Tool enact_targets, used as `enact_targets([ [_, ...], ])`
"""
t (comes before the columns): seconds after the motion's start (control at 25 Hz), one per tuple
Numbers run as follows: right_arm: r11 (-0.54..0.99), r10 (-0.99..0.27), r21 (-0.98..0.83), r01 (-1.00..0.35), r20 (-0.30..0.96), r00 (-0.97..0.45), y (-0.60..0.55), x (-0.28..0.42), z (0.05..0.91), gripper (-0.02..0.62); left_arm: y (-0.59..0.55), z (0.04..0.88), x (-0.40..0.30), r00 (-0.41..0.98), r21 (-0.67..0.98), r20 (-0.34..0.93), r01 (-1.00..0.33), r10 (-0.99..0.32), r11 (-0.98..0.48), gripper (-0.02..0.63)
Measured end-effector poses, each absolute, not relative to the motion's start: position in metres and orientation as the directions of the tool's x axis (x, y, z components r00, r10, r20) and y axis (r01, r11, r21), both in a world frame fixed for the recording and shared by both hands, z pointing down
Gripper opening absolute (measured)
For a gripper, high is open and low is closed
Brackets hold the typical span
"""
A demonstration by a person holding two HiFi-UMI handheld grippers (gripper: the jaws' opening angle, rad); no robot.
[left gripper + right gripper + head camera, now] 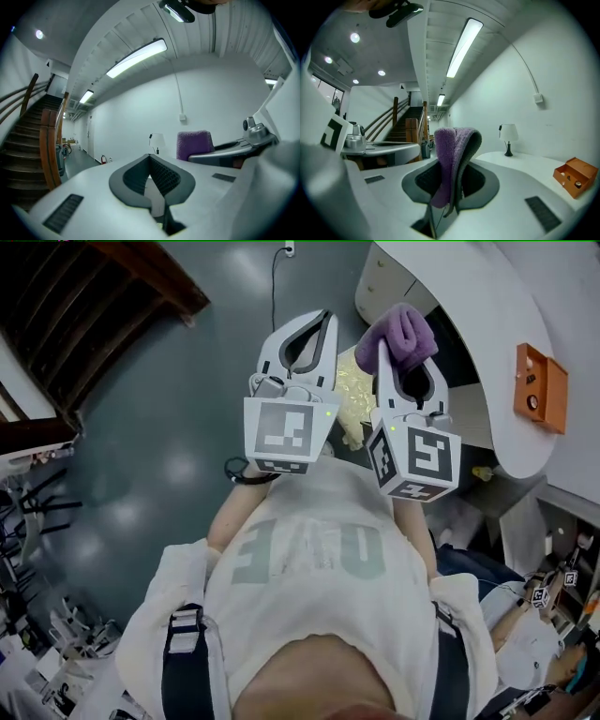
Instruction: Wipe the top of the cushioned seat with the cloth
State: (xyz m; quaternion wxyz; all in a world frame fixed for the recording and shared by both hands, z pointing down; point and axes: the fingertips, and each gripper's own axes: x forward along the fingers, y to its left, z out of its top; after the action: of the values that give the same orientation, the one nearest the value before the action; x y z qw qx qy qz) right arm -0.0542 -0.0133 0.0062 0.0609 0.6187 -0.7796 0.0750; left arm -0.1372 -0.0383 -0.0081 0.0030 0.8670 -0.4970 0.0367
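One folded cloth [443,159] sits clamped in right tool [457,137].

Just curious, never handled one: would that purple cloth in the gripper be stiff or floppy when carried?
Probably floppy: the purple cloth folds over and droops between the right gripper's jaws. Likely light too; its fuzzy nap should resist slipping.

The person wears a white T-shirt [309,615] with large pale grey-green lettering [309,554] across the chest, dark straps [183,657] with light buckles over both shoulders, and a black band [246,472] at the wrist just behind the left hand-held gripper [317,322]. Both it and the right hand-held gripper [396,354] have smooth white shells forked into two prongs, lined with dark grey ribbed pads [165,176]. At the rear of each sits a cube [284,432] of black-and-white square markers, with a small green light near its front edge
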Motion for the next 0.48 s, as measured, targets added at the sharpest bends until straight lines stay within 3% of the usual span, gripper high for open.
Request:
enact_targets([
  [0.48, 0.245, -0.943, -0.074, -0.967, 0.212, -0.255, -0.0162, -0.0592, 0.0153, 0.094, -0.0375, -0.0017, -0.1384, 0.509, -0.044, 0.081, -0.857, -0.857, -0.514, 0.006],
])
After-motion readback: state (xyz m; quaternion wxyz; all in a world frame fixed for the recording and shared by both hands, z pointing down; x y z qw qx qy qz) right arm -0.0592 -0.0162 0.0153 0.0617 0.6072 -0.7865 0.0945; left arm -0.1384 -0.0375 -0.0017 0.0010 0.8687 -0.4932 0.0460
